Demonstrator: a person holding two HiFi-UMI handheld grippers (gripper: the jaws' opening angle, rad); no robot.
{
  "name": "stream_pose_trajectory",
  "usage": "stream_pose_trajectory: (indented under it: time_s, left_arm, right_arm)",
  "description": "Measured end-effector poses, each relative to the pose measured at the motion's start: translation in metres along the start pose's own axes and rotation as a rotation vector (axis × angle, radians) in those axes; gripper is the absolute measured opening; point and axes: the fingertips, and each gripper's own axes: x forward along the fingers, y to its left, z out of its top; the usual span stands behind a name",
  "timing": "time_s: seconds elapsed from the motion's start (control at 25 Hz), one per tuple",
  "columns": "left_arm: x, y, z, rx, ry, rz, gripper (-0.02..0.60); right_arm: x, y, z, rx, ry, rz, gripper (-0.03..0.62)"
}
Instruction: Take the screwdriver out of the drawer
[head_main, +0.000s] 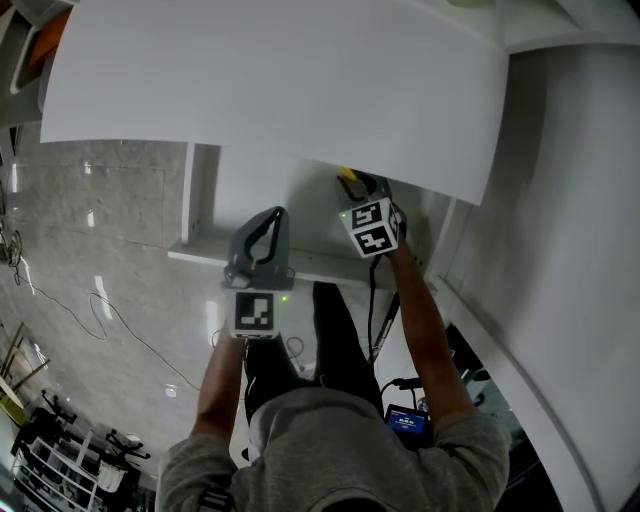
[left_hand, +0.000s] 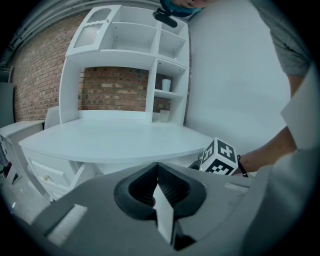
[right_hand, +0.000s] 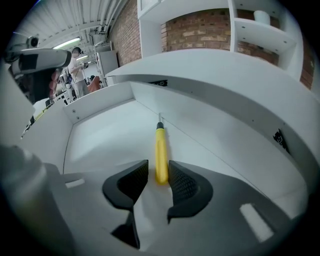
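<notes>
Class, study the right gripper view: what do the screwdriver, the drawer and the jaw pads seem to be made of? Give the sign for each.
The screwdriver: glossy yellow handle, likely plastic; thin grey shaft, probably metal. The drawer: smooth matte white panels, perhaps painted or laminated board. The right gripper pads: dark, ribbed, matte, rubber-like.

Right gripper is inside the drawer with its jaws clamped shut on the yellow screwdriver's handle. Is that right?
Not quite. The right gripper is inside the drawer, but its jaws are open, standing apart on either side of the handle end of the yellow screwdriver. They are not clamped on it. The right gripper view shows this.
</notes>
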Motion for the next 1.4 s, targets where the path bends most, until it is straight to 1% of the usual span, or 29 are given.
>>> stream_pose_trajectory:
  time_s: [0.12,0.24,0.44,0.56,0.76,0.88,0.96,1.2,1.4]
  left_arm:
    - [-0.001,-0.002,-0.001,0.012,0.009,-0.002,0.012]
    - [-0.003,-0.003,-0.001,0.016,0.012,0.002,0.012]
    - [-0.005,-0.001,-0.002,0.011,0.012,0.008,0.012]
    - [-0.007,0.002,0.000,0.032,0.004,0.007,0.011]
    - [-0.014,0.004,0.001,0.025,0.004,0.016,0.012]
    - [-0.017,0.003,0.005,0.042,-0.015,0.015,0.012]
    - [-0.020,0.003,0.005,0.049,-0.014,0.015,0.012]
    - [-0.035,0.004,0.006,0.028,-0.024,0.025,0.012]
    - [-0.048,0.000,0.010,0.049,-0.037,0.021,0.012]
  right_arm:
    - [0.000,0.004,-0.001,-0.006,0.007,0.005,0.096]
    - [0.000,0.006,-0.001,-0.020,0.009,0.004,0.084]
    - [0.000,0.011,-0.003,-0.029,0.010,0.041,0.080]
    - [-0.002,0.014,-0.004,-0.037,0.015,0.053,0.080]
    - [-0.010,0.022,0.001,-0.057,-0.002,0.070,0.078]
    - [-0.016,0.029,0.003,-0.071,-0.011,0.082,0.080]
    - [-0.021,0.033,0.004,-0.080,-0.020,0.086,0.080]
    - [-0.034,0.051,0.008,-0.116,-0.034,0.098,0.080]
    - [-0.052,0.065,0.013,-0.132,-0.060,0.102,0.080]
